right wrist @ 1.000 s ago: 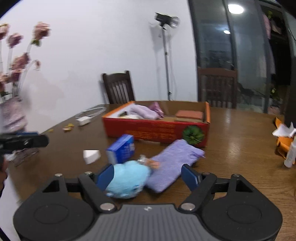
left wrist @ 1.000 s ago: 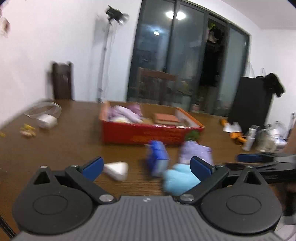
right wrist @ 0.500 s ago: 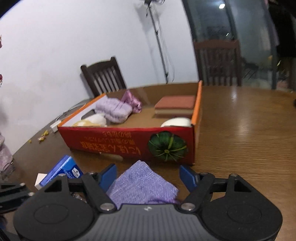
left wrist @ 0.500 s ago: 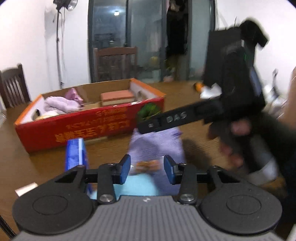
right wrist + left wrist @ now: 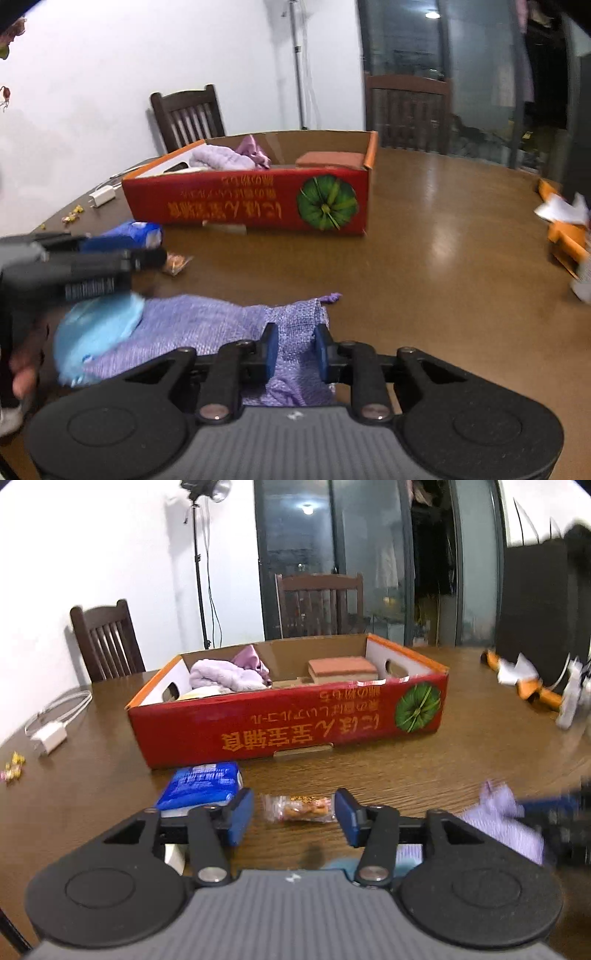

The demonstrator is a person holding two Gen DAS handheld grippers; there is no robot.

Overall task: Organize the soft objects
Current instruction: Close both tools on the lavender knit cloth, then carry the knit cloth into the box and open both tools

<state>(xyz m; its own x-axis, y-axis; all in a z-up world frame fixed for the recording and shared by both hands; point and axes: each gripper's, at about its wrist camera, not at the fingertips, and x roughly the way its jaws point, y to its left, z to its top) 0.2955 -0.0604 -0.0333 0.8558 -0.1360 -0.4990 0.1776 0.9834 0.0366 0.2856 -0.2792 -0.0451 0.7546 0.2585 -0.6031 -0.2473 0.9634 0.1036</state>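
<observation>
On the brown table (image 5: 443,229), the right tongs (image 5: 291,352) pinch a crumpled, knitted lilac cloth (image 5: 221,325); the left tongs (image 5: 293,812) gape.

On view: one red box (image 5: 288,723), two chairs (image 5: 107,638) (image 5: 319,603), one blue packet (image 5: 199,788), one snack wrapper (image 5: 299,808), one purple mesh bag (image 5: 229,325), one blue plush (image 5: 96,332), one white charger (image 5: 48,734).

Blue plush (image 5: 96,328) blurred, partly hidden

Wooden chair (image 5: 107,642) — white charger (image 5: 48,734)
</observation>
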